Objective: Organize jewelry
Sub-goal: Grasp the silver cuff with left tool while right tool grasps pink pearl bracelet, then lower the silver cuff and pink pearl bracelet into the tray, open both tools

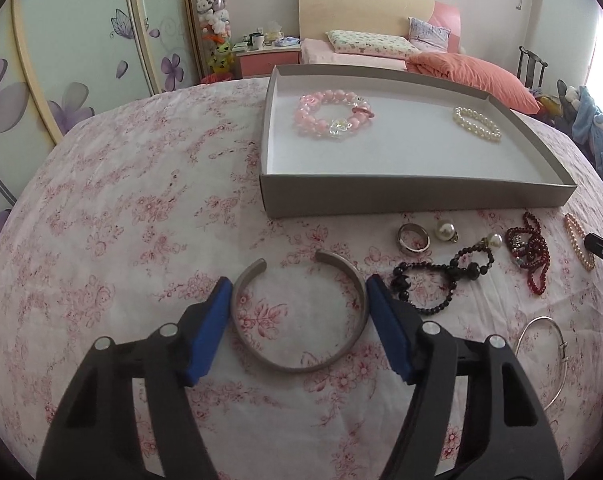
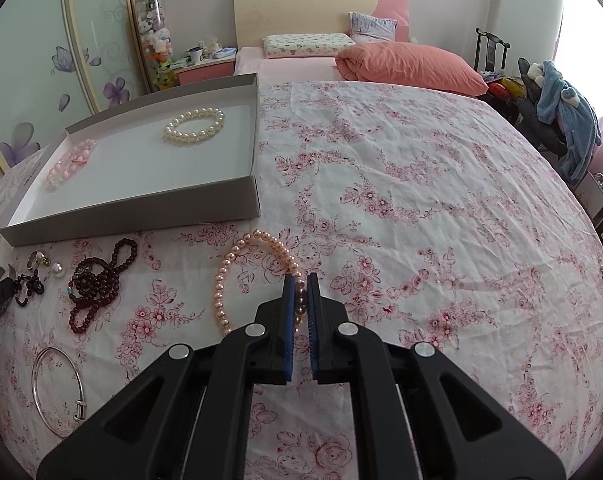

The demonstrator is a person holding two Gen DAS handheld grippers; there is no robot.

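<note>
A grey box lid (image 1: 417,193) lies on the floral cloth and holds a pink bead bracelet (image 1: 328,115) and a white pearl bracelet (image 1: 476,125). My left gripper (image 1: 297,288) is open, its blue pads on either side of a grey metal cuff bangle (image 1: 301,364) that lies on the cloth. My right gripper (image 2: 300,285) is shut on a peach pearl bracelet (image 2: 225,280), which rests on the cloth. The box (image 2: 141,212) and its white pearl bracelet (image 2: 194,124) also show in the right wrist view.
Loose on the cloth: a silver ring (image 1: 413,237), pearl earrings (image 1: 445,230), a black bead bracelet (image 1: 433,280), a dark red bead strand (image 1: 531,252) and a thin silver bangle (image 1: 557,360). A bed and a chair with clothes stand behind.
</note>
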